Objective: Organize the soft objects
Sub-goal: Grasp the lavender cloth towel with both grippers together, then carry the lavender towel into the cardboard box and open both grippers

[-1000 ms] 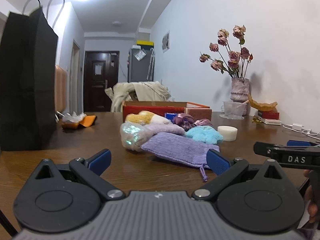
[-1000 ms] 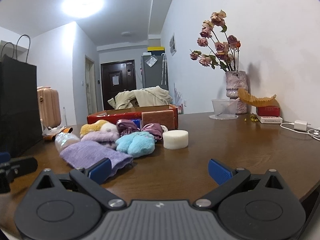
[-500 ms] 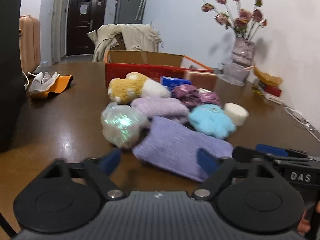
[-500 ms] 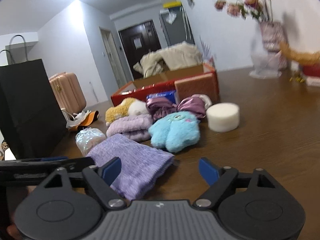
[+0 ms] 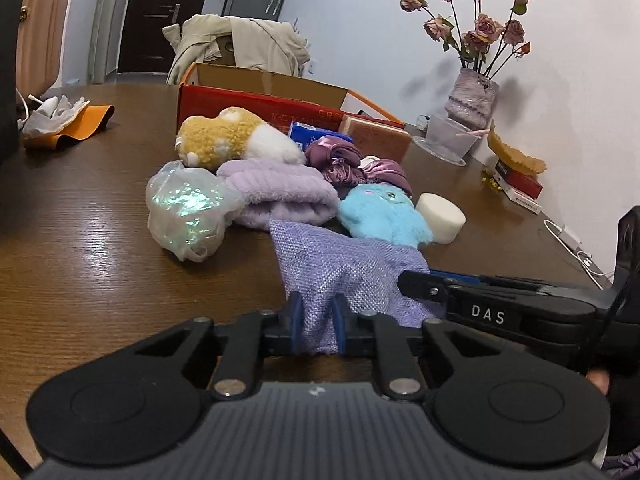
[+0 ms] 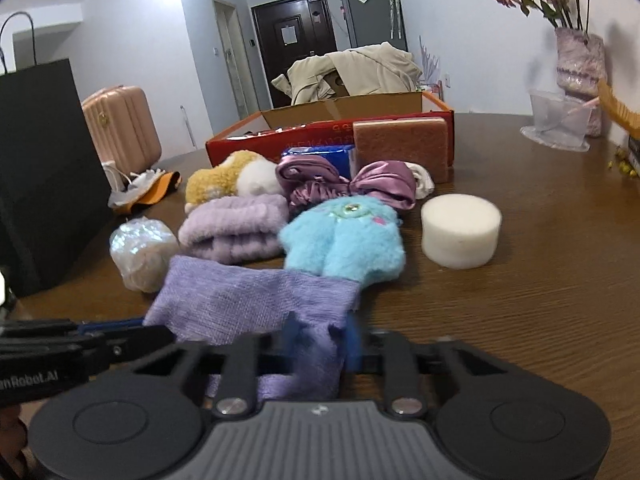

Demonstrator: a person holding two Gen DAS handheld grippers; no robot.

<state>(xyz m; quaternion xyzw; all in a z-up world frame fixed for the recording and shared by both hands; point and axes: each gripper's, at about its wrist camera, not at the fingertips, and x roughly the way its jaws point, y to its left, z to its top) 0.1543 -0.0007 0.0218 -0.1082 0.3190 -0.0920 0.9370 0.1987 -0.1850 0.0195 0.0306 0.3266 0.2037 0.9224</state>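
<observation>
A lilac woven pouch (image 5: 344,268) lies at the near edge of a pile of soft things on the brown table (image 5: 80,248). My left gripper (image 5: 316,324) is shut on its near left edge. My right gripper (image 6: 320,340) is shut on its near right edge, the pouch (image 6: 248,300) spread between them. Behind it lie a blue plush (image 6: 344,236), a folded lilac towel (image 6: 236,228), a yellow-white plush (image 6: 228,180), purple satin scrunchies (image 6: 340,184), a white sponge cylinder (image 6: 460,236) and a crinkly wrapped ball (image 6: 140,252).
An open red cardboard box (image 6: 320,132) stands behind the pile, a brown sponge (image 6: 400,144) leaning on it. A black paper bag (image 6: 40,176) stands at the left. A vase of dried roses (image 5: 472,96), a plastic cup and books sit at the right.
Both grippers moved forward and down to the lilac pouch and shut on its near edge, left on one side, right on the other. They were open before.
</observation>
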